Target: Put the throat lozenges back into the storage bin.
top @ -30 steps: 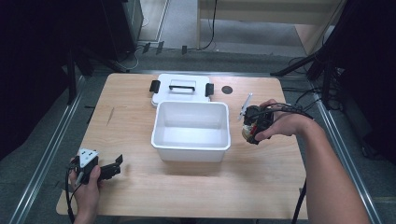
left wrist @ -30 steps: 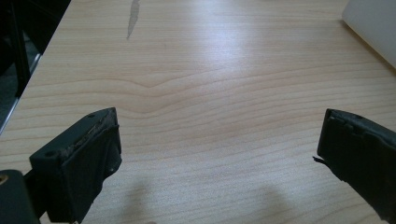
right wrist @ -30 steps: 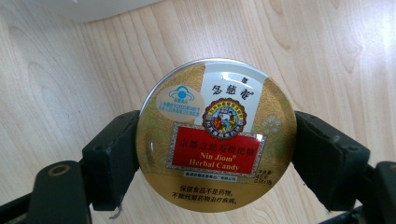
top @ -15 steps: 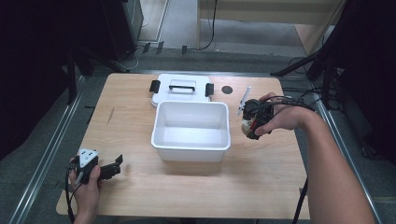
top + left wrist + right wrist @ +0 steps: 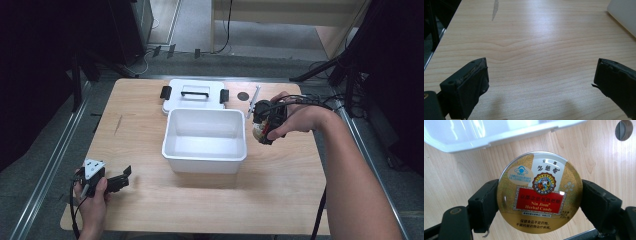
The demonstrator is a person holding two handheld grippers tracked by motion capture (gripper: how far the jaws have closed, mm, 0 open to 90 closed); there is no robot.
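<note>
R gripper [image 5: 540, 202] clamps my Nin Jiom candy tin [image 5: 539, 192] edge-on, label up, beside the white bin [image 5: 205, 137] for drop-in; L gripper [image 5: 541, 87] open, empty, parked clear.

Lid [image 5: 194, 95] behind tub [image 5: 205, 140]; candy tin [image 5: 539, 192] right of tub.

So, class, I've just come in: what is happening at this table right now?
A person works with a gripper in each hand. The right gripper is clamped on a round gold candy tin and holds it above the wooden table, just right of the open white bin. The bin looks empty, and its lid lies flat behind it. The left gripper rests low near the table's front left corner, jaws wide apart with nothing between them.
</note>
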